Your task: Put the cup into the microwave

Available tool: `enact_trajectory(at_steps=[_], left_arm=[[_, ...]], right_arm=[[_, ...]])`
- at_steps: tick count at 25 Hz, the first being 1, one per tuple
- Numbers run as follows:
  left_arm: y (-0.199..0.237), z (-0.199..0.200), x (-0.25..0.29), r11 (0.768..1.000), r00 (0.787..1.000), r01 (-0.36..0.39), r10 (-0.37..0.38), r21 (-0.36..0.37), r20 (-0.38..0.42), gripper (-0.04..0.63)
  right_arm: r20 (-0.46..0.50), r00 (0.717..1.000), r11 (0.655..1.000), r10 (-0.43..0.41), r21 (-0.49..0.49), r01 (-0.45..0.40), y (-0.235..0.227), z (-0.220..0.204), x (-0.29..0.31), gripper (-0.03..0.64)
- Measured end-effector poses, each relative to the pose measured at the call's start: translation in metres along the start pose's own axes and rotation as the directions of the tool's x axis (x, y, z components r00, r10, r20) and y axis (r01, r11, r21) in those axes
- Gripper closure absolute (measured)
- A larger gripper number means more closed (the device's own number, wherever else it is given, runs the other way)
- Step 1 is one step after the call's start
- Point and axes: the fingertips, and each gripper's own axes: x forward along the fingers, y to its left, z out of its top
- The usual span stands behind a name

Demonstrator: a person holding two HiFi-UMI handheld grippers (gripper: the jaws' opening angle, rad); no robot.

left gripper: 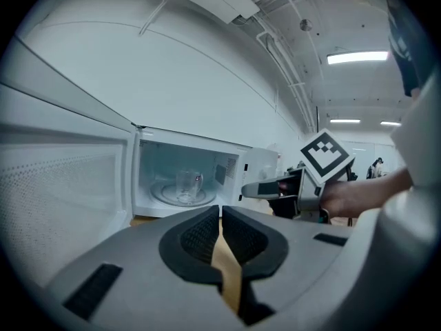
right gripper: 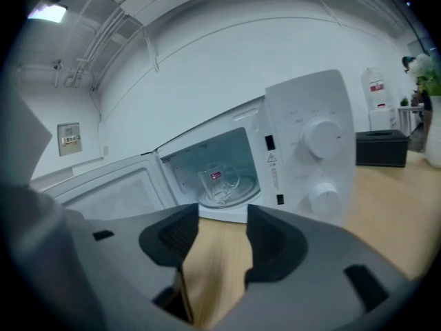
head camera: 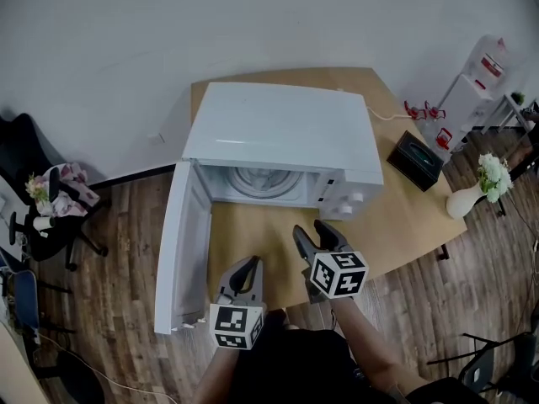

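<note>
Inside m/wave (head camera: 278,133): cup (right gripper: 219,183) (door (head camera: 177,251) open)

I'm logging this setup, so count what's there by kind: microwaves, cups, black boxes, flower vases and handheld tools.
Microwave: 1
Glass cup: 1
Black box: 1
Flower vase: 1
Tools: 2, the left tool and the right tool
Total: 6
</note>
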Motion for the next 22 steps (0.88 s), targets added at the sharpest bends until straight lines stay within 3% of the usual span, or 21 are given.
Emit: enact_trajectory(at_steps=[1,2,5,9,16,22], left_arm=[[-0.001,0.001,0.001,1.0,1.0,0.005,-0.005,0.001,0.002,0.581],[-0.002,0.003,0.003,1.0,1.0,0.01,-0.01,0.002,0.004,0.581],[-0.004,0.01,0.008,1.0,1.0,0.022,-0.022,0.004,0.013,0.581],[-0.005,0.019,0.013,0.999,0.999,0.034,-0.034,0.002,0.027,0.581],[-0.012,0.037,0.017,0.997,0.996,0.078,-0.078,0.006,0.051,0.581],[-0.018,0.05,0.015,0.993,0.992,0.109,-0.111,0.033,0.064,0.581]], right_arm=[[0.014,1.0,1.0,-0.021,0.013,0.021,-0.004,0.002,-0.006,0.453],[0.027,0.999,0.999,-0.036,0.024,0.035,-0.008,0.005,-0.012,0.484],[0.062,0.997,0.998,-0.048,0.053,0.044,-0.016,0.013,-0.027,0.503],[0.121,0.991,0.993,-0.055,0.113,0.041,-0.026,0.027,-0.047,0.579],[0.232,0.969,0.991,-0.085,0.119,0.059,-0.032,0.055,-0.081,0.621],[0.331,0.936,0.991,-0.121,-0.01,0.132,-0.031,0.081,-0.116,0.623]])
